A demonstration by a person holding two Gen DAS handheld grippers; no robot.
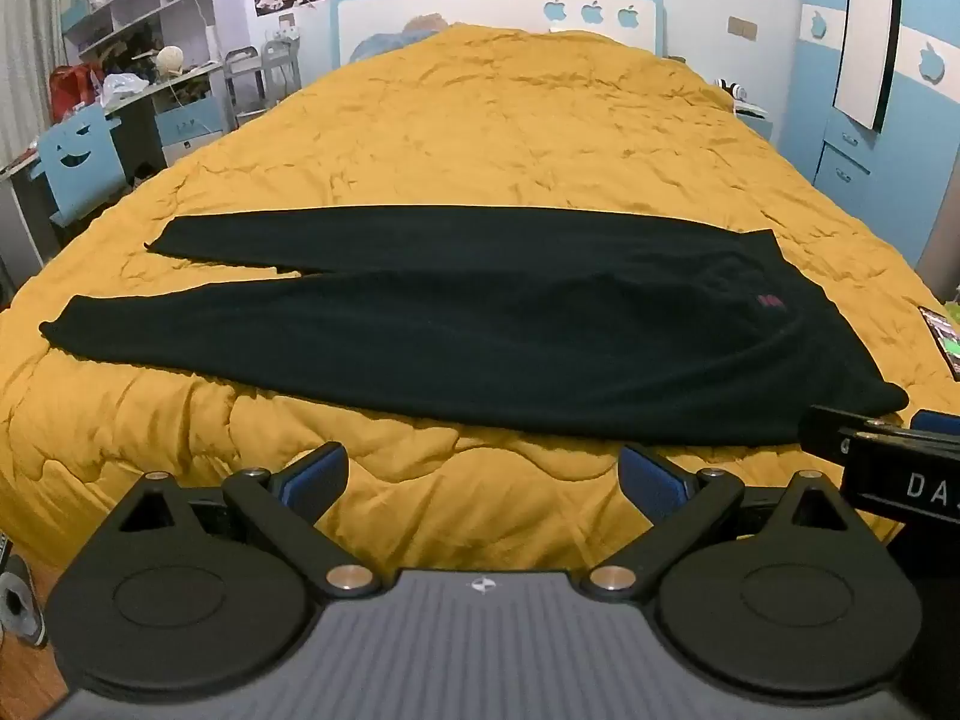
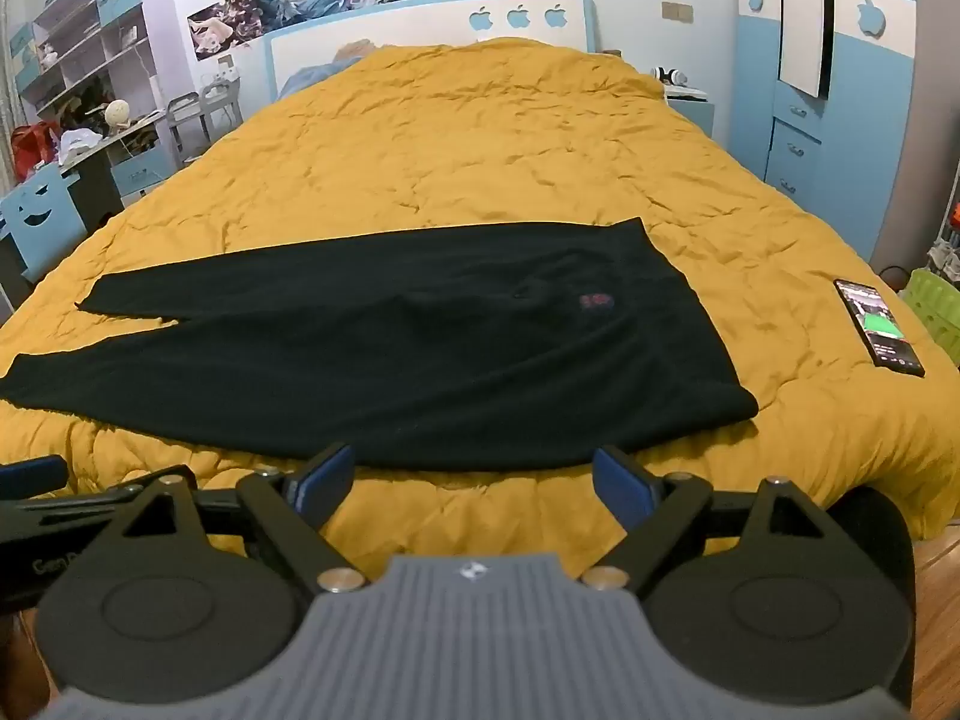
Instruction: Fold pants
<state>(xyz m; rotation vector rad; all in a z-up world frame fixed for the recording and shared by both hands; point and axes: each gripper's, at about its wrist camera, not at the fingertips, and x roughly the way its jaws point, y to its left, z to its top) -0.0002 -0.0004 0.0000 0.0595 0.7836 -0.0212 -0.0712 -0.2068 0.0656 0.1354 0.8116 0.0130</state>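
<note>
Both sets of jaws stand wide and empty: our left gripper (image 1: 483, 480) and our right gripper (image 2: 474, 480) hang over the near edge of the bed, each short of the cloth.

Item: black pants (image 2: 384, 348), one pair, spread flat across the mustard quilt (image 2: 480, 150). Waist toward our right, two legs running left and parting slightly at the cuffs. Unfolded as yet.

Handling, as we judge it: soft, limp, fleece-like fabric, light, not slippery, not fragile; it will drape and sag wherever unsupported. Best taken at the edges, the right gripper at the near waistband corner (image 2: 741, 405), the left along the near leg (image 1: 198, 330), to lay one leg over the other.

Markings: small red emblem (image 2: 595, 301) near the waist, unreadable. White letters "DA" on the right gripper's body, seen from the left wrist. Apple-shaped cutouts on the headboard (image 2: 516, 17).

Also present: phone (image 2: 877, 331), screen lit, on the quilt well right of the pants.
</note>
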